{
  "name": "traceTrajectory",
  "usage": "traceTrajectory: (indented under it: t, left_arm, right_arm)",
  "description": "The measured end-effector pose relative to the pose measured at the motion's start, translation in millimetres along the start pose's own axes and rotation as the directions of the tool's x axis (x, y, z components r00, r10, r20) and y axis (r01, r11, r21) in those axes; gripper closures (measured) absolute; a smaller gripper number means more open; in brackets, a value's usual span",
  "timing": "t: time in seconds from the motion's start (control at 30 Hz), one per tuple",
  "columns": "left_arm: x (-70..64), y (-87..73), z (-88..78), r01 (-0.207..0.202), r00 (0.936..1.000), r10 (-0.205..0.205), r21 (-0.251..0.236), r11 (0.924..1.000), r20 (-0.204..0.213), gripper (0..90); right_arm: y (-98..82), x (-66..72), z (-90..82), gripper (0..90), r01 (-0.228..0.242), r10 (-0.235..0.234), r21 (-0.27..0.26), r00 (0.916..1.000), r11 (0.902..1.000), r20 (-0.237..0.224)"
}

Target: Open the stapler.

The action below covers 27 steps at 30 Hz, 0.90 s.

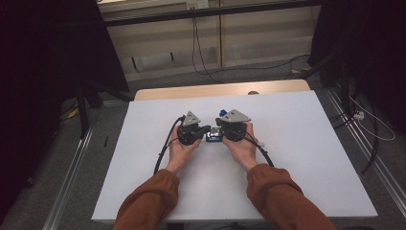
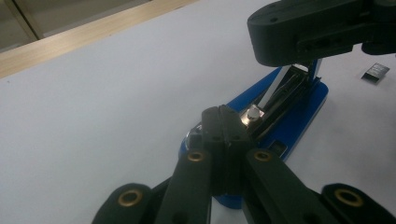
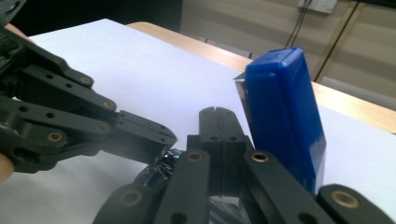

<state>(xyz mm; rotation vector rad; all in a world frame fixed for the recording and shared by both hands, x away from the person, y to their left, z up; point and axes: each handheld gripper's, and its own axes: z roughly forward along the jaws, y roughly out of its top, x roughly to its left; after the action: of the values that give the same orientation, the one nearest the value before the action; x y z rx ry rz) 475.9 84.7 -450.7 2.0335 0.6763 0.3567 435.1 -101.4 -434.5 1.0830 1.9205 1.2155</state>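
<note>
**Open blue stapler worked between two closed grippers at mid-table**

A white table (image 1: 297,158) is seen from above, its wooden far edge (image 1: 191,91) left bare. Two sleeved forearms come in from the bottom, and the hands are brought close together near the middle of the table.

The left gripper (image 1: 205,130) is held level and aimed inward; in the left gripper view its two black jaws are seen pressed flat against each other, with nothing between them, their tips (image 2: 224,122) resting on or just above the stapler's metal magazine. The right gripper (image 1: 219,131) is aimed inward from the other side; its jaws are likewise seen shut together and empty in the right gripper view (image 3: 216,122).

The blue stapler (image 1: 213,137) lies on the table between the two grippers. It is opened: its base (image 2: 299,116) is flat on the surface, the metal channel (image 2: 280,100) is exposed, and the blue top cover (image 3: 282,121) is raised steeply, just beside the right gripper's jaws. A small round stud (image 2: 252,112) is seen at the near end of the channel. A small dark strip, probably a block of staples (image 2: 376,71), lies apart on the table.

Judged from this: the cover is not gripped, only propped or leaned against, so it could swing down onto the left jaw tips if the right gripper is shifted. The light base could be slid or tipped by pushing with closed tips. The spring pusher could snap forward if nudged.
</note>
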Motion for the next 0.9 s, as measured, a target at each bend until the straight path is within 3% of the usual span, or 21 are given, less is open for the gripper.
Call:
traceTrajectory:
  t: [0.9]
  left_arm:
    - [0.6, -1.5, -0.3, 0.001, 1.0, -0.001, -0.012, 0.9999, 0.0, 90.0]
  right_arm:
    - [-0.7, -14.7, -12.9, 90.0, -0.018, 0.018, -0.023, 0.9992, 0.9996, 0.034]
